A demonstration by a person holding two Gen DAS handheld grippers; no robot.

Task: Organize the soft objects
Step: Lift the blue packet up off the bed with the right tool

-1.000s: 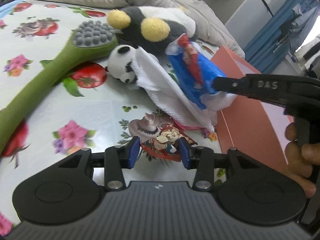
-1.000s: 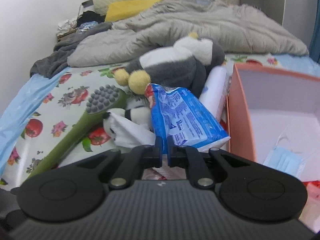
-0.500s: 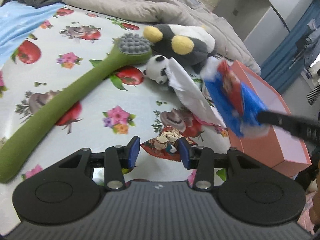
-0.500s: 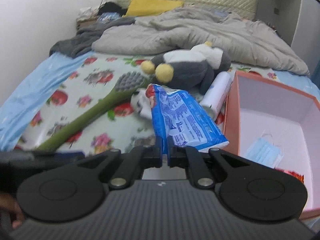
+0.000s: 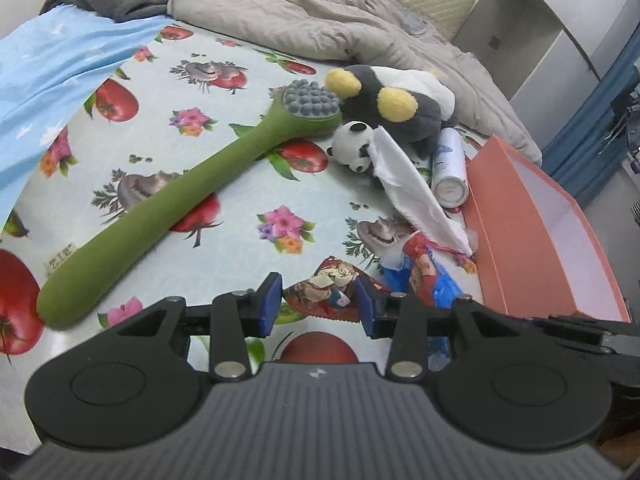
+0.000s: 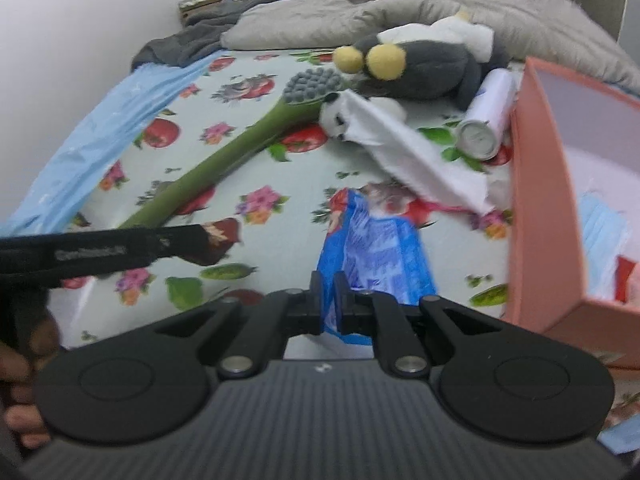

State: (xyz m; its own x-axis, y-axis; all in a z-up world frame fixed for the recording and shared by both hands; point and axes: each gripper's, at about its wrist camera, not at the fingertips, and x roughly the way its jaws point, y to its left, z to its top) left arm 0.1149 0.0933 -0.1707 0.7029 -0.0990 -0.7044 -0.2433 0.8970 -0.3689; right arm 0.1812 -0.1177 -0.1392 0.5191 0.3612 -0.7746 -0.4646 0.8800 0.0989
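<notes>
Right wrist view puts the blue tissue pack (image 6: 374, 252) straight ahead of my right gripper (image 6: 329, 300), whose fingers are pinched nearly together on the pack's near edge; the pack's far end reaches out over the flowered sheet (image 6: 256, 152). Just beyond it a white cloth (image 6: 404, 152) lies crumpled, draped over a small panda toy (image 6: 334, 114). Further out sits a grey plush with yellow feet (image 6: 416, 64), and to the left of the panda a green long-handled brush (image 6: 224, 160) lies slantwise. To my right stands the pink box (image 6: 540, 200), with a blue face mask (image 6: 600, 236) inside it, and a white spray can (image 6: 486, 116) lies against its far corner.

From the left wrist camera, my left gripper (image 5: 316, 306) has its blue-padded fingers spread part way, with a red cartoon-printed packet (image 5: 328, 288) between them. I cannot tell whether the pads actually grip it. The tissue pack (image 5: 430, 276) shows just right of those fingers, and the pink box (image 5: 532, 240) lies further right. A grey duvet (image 5: 340, 12) is heaped at the far end.
</notes>
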